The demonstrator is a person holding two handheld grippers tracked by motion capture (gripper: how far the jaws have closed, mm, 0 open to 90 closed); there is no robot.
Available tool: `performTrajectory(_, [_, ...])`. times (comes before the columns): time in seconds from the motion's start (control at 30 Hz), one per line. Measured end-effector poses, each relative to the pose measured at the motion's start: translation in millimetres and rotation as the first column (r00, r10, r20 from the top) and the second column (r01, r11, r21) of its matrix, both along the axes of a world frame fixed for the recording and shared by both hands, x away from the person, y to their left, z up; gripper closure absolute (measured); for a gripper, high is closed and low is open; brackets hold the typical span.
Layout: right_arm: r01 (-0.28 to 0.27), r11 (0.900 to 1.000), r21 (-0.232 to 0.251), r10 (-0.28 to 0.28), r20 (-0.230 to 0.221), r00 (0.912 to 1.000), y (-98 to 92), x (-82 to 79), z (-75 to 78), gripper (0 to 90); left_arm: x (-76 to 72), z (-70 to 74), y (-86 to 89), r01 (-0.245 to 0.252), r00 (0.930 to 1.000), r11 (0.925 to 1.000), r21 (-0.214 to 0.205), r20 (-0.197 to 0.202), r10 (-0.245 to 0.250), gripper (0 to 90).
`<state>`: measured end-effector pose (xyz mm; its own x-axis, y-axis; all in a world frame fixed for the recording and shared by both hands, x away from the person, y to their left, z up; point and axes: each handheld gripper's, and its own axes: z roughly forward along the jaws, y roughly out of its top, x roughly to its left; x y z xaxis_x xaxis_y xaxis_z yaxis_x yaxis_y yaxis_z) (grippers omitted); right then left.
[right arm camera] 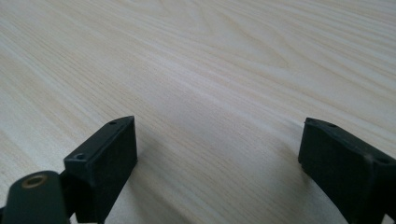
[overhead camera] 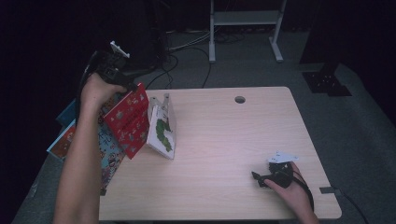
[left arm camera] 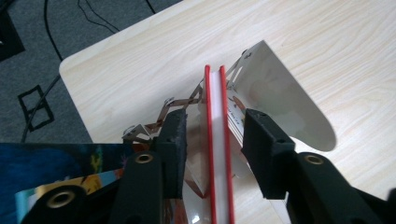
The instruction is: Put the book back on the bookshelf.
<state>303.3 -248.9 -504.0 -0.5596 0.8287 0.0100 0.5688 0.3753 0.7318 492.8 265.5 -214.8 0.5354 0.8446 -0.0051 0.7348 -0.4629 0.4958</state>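
Note:
A red picture book (overhead camera: 128,119) stands tilted at the table's left side and leans on a white book with a green caterpillar (overhead camera: 161,133). That white book rests against a metal bookend (overhead camera: 166,109). My left gripper (overhead camera: 130,85) hovers over the red book's top edge. In the left gripper view its jaws stand apart on either side of the red book (left arm camera: 215,102), and neither pad touches it (left arm camera: 215,135). The bookend (left arm camera: 280,98) lies beyond. My right gripper (overhead camera: 258,178) rests low at the front right, open over bare wood (right arm camera: 217,144).
More picture books (overhead camera: 109,149) lie flat at the table's left edge, and one (overhead camera: 63,140) sticks out past it. A cable hole (overhead camera: 240,99) sits near the far edge. Cables and a metal frame (overhead camera: 245,18) are on the floor behind the table.

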Motion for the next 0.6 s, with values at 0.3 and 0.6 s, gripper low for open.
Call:
performTrajectory(0.3, [-0.002,1.0000,-0.002,0.002,0.000,1.0000,-0.2,0.0,0.0,10.8,-12.1,46.7,-8.1,0.010,0.9988,0.9996,0.027,0.048,-0.012,56.8])
performTrajectory(0.6, [-0.002,1.0000,-0.001,0.002,0.000,1.0000,-0.2,0.0,0.0,10.8,-15.6,53.8,-9.0,0.012,0.9985,0.9994,0.032,0.053,-0.013,56.3])
